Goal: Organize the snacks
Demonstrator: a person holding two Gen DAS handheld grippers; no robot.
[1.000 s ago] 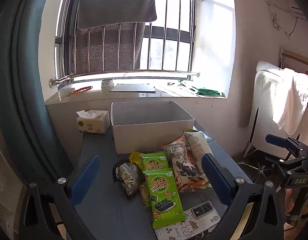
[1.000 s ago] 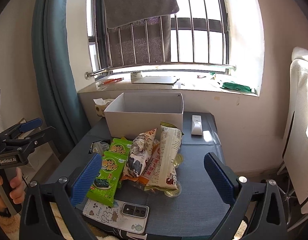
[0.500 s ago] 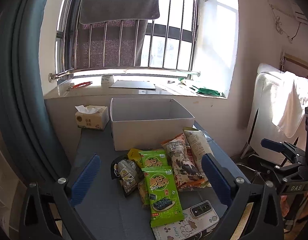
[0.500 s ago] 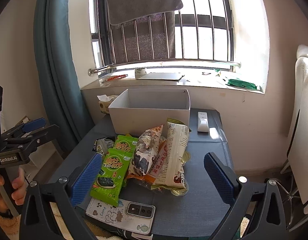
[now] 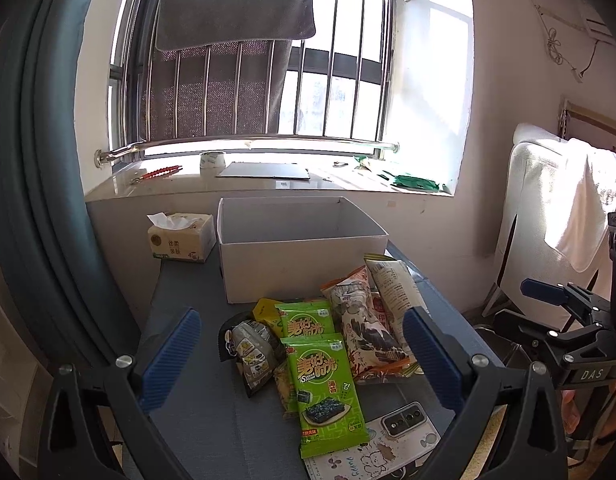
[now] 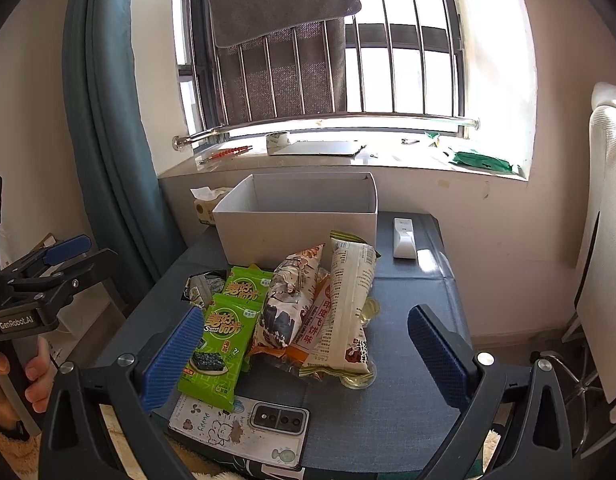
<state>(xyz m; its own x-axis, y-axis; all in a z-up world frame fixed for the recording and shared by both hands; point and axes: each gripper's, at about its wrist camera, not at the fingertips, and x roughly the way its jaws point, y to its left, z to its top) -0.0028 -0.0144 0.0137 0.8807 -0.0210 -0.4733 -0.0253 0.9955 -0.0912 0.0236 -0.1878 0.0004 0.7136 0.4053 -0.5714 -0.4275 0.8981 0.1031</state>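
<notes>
A pile of snack packets lies on the grey table [image 5: 188, 304] in front of an empty white box [image 5: 300, 248]. It holds two green seaweed packets [image 5: 326, 388], a dark packet [image 5: 250, 354], a brown patterned bag [image 5: 364, 328] and a long white bag [image 6: 350, 300]. The box also shows in the right wrist view [image 6: 300, 220]. My left gripper [image 5: 300, 358] is open and empty, hovering before the pile. My right gripper [image 6: 308, 358] is open and empty, at the table's near edge.
A phone [image 6: 244, 424] in a cartoon case lies at the near edge. A tissue box [image 5: 180, 238] stands left of the white box. A white remote [image 6: 404, 238] lies to the right. A blue curtain [image 5: 32, 200] hangs left; a white chair [image 5: 548, 216] stands right.
Both grippers have drifted slightly forward and upward toward the table; the pile and box look a little closer. Nothing was picked up; both grippers stay open.
</notes>
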